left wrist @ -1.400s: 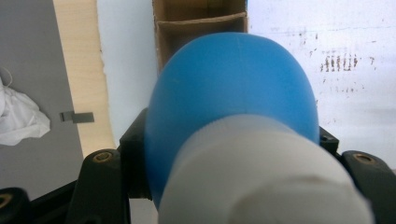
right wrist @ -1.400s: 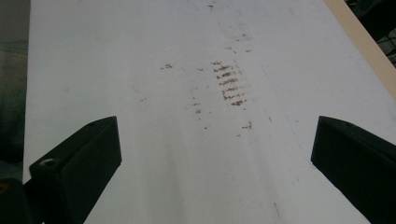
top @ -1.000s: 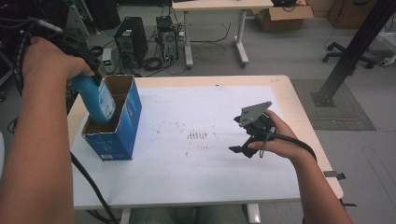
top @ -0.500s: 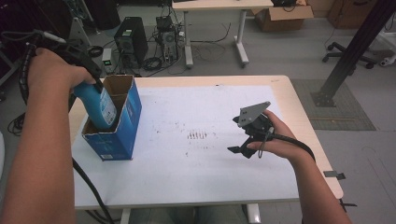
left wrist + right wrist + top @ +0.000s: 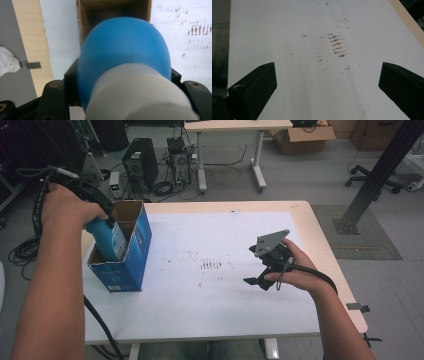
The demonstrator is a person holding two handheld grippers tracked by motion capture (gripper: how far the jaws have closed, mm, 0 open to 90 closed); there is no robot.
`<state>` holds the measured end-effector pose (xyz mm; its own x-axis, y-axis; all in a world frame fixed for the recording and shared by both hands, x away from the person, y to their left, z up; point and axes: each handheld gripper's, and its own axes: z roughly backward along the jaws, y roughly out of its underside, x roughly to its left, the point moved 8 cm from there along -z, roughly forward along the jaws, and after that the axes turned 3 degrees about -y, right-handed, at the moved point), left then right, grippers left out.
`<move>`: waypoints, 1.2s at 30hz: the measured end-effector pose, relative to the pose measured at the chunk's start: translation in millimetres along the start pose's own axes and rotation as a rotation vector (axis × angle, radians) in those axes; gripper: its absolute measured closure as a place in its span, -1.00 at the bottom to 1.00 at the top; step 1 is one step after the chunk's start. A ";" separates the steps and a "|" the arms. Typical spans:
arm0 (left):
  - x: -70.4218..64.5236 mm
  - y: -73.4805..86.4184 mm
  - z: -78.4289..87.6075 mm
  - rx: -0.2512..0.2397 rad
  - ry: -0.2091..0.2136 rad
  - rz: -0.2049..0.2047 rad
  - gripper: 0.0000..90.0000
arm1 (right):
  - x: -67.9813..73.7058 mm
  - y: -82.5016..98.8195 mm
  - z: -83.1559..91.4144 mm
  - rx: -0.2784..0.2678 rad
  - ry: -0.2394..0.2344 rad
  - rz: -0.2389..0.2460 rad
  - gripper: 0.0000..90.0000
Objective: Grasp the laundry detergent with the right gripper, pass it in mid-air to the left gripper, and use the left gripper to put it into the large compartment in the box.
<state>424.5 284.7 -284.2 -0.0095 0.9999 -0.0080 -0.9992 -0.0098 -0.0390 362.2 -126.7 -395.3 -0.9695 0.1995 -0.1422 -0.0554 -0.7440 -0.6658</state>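
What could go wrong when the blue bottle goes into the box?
The blue bottle sits tilted in the left tool and is only partly inside the cardboard box, so it might catch on the rim. The box stands near the table edge with nothing holding it, so a push could slide or tip it. The right tool hangs open, far from the box, and cannot steady it.

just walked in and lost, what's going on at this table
A person is lowering a blue bottle into an open blue cardboard box at the left side of the table. The left hand-held gripper is clamped on the bottle, which is partly inside the box. The right hand-held gripper rests open and empty over the white tabletop.
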 end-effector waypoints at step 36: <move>-2.5 -1.9 -68.8 0.045 -0.019 -0.010 -0.15 | 0.3 6.8 -7.3 -0.005 -0.017 -0.014 -0.96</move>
<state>429.1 281.7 -352.9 0.0001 0.9999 0.0113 -1.0000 0.0000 0.0062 363.2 -127.0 -405.3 -0.9726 0.1990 -0.1199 -0.0682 -0.7380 -0.6713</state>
